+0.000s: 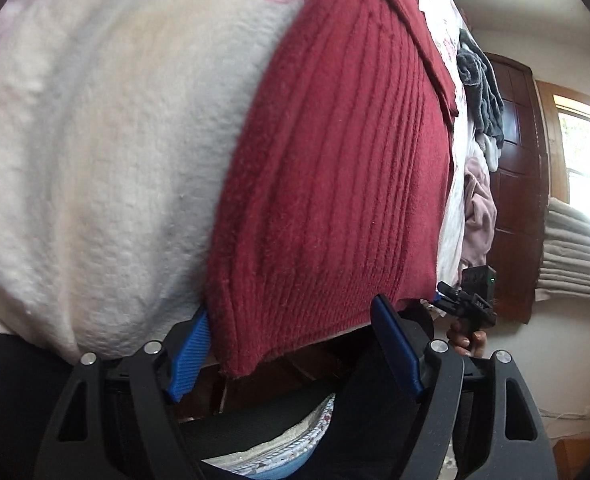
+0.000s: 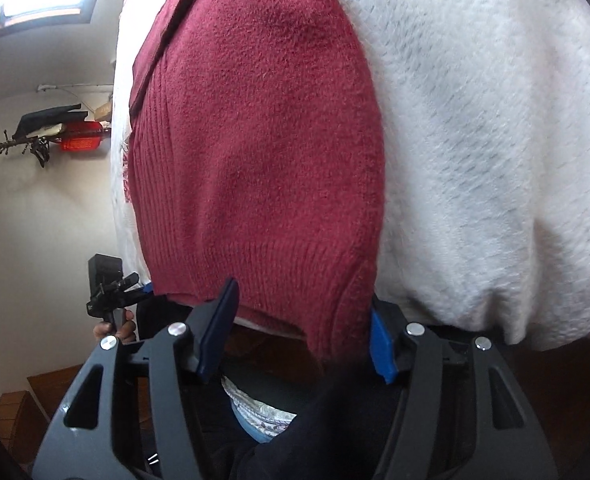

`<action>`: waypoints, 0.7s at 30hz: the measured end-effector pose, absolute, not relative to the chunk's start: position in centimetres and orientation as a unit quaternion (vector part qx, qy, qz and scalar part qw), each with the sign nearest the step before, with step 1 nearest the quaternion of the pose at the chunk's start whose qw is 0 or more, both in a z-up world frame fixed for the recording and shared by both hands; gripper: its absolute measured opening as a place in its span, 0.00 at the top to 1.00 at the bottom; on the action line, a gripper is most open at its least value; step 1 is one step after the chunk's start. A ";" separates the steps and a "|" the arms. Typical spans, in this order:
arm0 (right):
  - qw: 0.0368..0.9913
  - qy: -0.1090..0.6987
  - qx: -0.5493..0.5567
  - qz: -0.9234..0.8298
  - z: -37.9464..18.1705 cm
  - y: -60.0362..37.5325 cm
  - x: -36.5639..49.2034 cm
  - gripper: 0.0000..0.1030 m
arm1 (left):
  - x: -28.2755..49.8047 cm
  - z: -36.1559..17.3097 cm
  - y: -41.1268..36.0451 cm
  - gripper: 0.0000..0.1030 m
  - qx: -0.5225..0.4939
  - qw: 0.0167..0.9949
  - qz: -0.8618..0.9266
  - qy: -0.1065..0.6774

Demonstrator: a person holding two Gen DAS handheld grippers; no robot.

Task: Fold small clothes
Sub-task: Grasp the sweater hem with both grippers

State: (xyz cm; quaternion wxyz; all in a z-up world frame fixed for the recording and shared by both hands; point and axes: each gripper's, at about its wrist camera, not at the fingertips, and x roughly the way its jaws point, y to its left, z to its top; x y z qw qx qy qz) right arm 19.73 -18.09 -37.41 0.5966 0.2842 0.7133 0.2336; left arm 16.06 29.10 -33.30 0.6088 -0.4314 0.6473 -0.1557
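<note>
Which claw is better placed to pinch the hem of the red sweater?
Right, narrowly: the right claw, open, reaches further over the hem of the red sweater; the left claw, also open, barely meets it.

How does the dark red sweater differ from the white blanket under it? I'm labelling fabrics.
The dark red knit sweater is deep red with ribbed lines; the white fleece blanket is off-white and fuzzy with a pink flower print. The sweater lies on top and covers only part of the blanket. Both hang over the near edge.
</note>
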 end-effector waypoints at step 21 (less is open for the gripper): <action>0.599 0.692 0.338 0.219 -37.7 -21.0 17.8 0.94 | 14.5 -33.5 30.0 0.94 -0.471 0.611 -0.136 0.622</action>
